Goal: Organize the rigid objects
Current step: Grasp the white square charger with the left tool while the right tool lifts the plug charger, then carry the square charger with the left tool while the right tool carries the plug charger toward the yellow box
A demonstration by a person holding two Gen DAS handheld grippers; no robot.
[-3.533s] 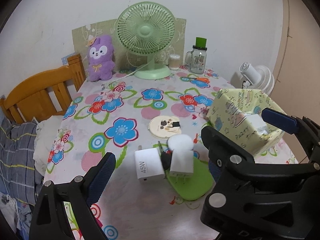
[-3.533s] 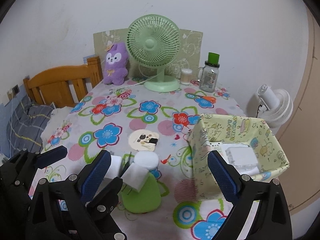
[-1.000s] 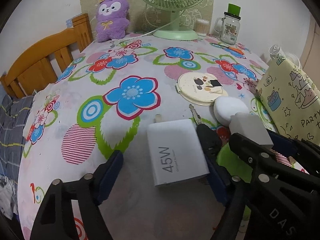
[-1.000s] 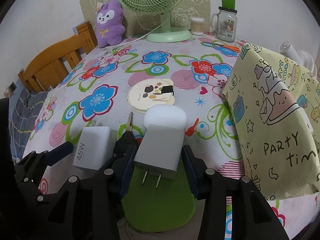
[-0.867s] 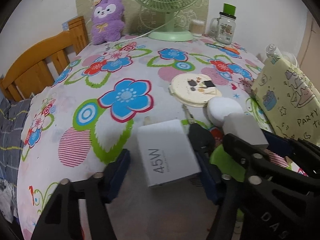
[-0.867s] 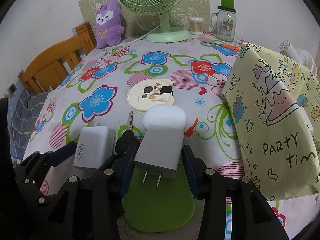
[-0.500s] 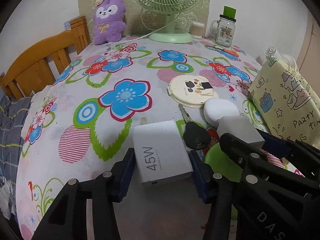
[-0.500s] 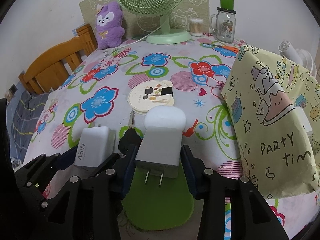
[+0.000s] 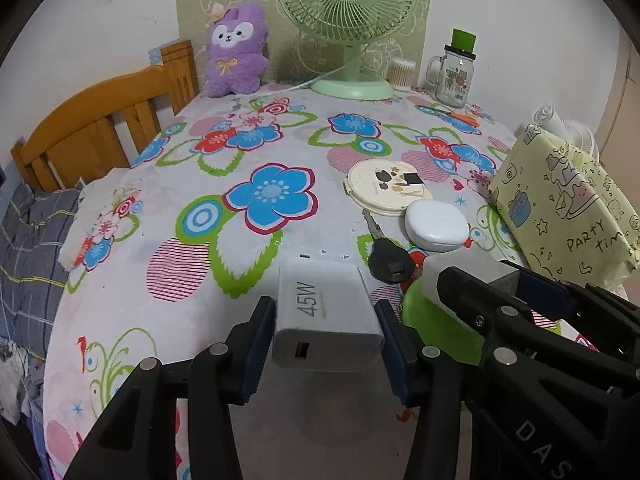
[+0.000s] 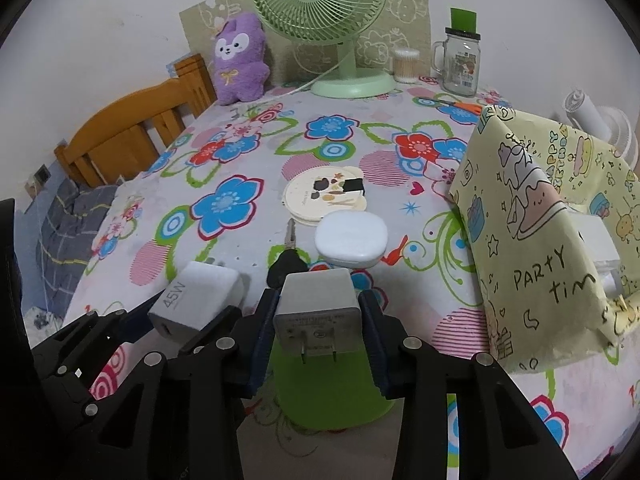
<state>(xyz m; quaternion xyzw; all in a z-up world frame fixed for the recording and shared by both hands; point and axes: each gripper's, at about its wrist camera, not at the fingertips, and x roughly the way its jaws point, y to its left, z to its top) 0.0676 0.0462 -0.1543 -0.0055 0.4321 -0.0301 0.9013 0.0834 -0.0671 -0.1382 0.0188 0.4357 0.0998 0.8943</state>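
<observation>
My left gripper (image 9: 325,322) holds a white 45W charger (image 9: 325,304) between its blue pads, a little above the flowered tablecloth; its jaws are still closing and the pads press on both sides. Beside it, my right gripper (image 10: 318,312) is shut on a white plug adapter (image 10: 316,300), prongs pointing back at the camera, over a green pad (image 10: 332,396). The right wrist view also shows the charger (image 10: 196,300) at lower left. A black key (image 9: 388,264), a white oval case (image 9: 436,228) and a round cream tin (image 9: 388,188) lie just beyond.
A yellow party-print paper bag (image 10: 532,240) stands open at the right with white items inside. A green fan (image 9: 348,20), a purple plush (image 9: 236,52) and a glass jar (image 9: 454,76) line the back. A wooden chair (image 9: 100,132) stands left of the table.
Both grippers came down over the table. The left jaws closed onto the 45W charger and raised it slightly. The right gripper tightened on the plug adapter and stayed in place.
</observation>
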